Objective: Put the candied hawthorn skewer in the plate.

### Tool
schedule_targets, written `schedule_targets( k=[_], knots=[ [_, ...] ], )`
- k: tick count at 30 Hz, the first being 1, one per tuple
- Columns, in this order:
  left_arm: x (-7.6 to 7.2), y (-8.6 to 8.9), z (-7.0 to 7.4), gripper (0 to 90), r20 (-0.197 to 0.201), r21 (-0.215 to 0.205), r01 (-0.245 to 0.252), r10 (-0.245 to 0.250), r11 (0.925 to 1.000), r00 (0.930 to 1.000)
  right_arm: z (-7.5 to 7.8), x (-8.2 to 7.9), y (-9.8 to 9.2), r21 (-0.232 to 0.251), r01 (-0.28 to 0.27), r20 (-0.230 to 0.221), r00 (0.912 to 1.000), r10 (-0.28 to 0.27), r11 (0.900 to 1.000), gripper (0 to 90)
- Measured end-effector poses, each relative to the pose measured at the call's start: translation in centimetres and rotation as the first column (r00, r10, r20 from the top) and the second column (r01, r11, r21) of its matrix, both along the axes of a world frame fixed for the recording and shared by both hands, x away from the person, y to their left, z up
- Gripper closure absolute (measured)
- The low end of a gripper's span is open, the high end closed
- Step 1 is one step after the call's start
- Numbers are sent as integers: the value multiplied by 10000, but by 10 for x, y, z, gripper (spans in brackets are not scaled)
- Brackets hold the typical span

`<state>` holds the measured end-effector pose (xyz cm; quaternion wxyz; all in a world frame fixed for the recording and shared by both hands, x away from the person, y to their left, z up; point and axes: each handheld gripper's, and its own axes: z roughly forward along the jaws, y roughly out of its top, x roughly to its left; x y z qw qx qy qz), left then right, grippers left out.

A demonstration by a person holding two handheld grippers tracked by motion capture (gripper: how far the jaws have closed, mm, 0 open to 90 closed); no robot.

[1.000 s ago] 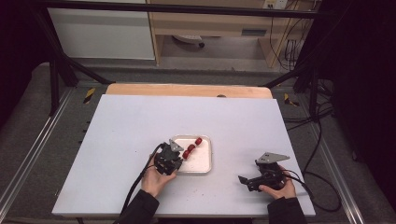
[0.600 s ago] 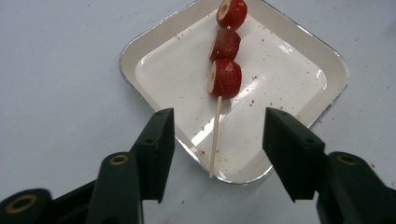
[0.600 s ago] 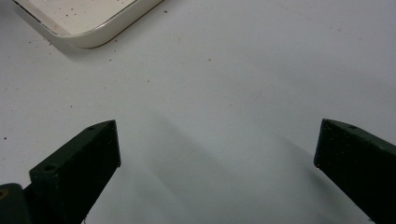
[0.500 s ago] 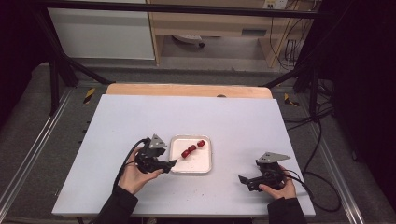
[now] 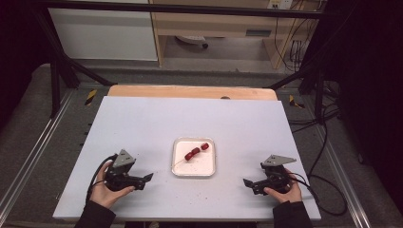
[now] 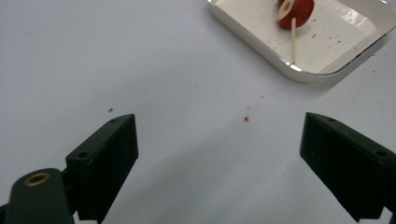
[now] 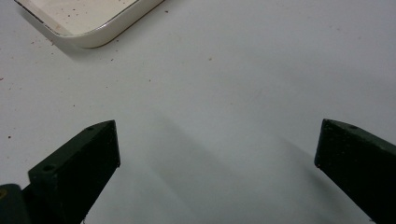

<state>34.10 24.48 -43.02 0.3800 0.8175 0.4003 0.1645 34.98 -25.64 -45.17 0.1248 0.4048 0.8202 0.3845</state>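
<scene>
A white square tray (image 5: 209, 169) lies near the middle of the white table. In it rests a wooden skewer with red pieces (image 5: 196, 151) threaded on it; the left gripper view shows a red piece (image 6: 296, 8) and the bare stick end (image 6: 293, 42) inside the tray (image 6: 327, 56). My left gripper (image 5: 148, 178) rests on the table left of the tray, open, nothing between its jaws (image 6: 219, 154). My right gripper (image 5: 247, 183) rests right of the tray, open and empty (image 7: 217, 154). A corner of the tray (image 7: 93, 28) shows at the upper left of the right gripper view.
Small red-brown crumbs (image 6: 246, 119) speckle the table around the tray. A wooden strip (image 5: 190, 91) runs along the table's far edge. Cables (image 5: 328, 190) trail from the right gripper off the table's right side.
My left gripper has let go of the skewer in the tray, drawn back leftward and toward the front edge, and now rests open. The right gripper has stayed put.
</scene>
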Motion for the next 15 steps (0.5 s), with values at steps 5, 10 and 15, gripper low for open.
schedule_targets(
  k=[5, 10, 15],
  knots=[
    [-4, 17, -11, 108, -24, -137, -112, 112, 9998, 9999, 0, 0, 0, 2, 18, 5, 10000, -18, 10000, 6],
    [-5, 23, -15, 109, 43, -232, -13, 14, 9997, 10000, 0, -1, 0, 0, -15, 42, 10000, 15, 10000, 6],
    [-5, 23, -17, 109, 35, -191, 32, -31, 9998, 10000, -1, 0, 1, -76, -54, 13, 10000, 54, 10000, 6]
  ],
)
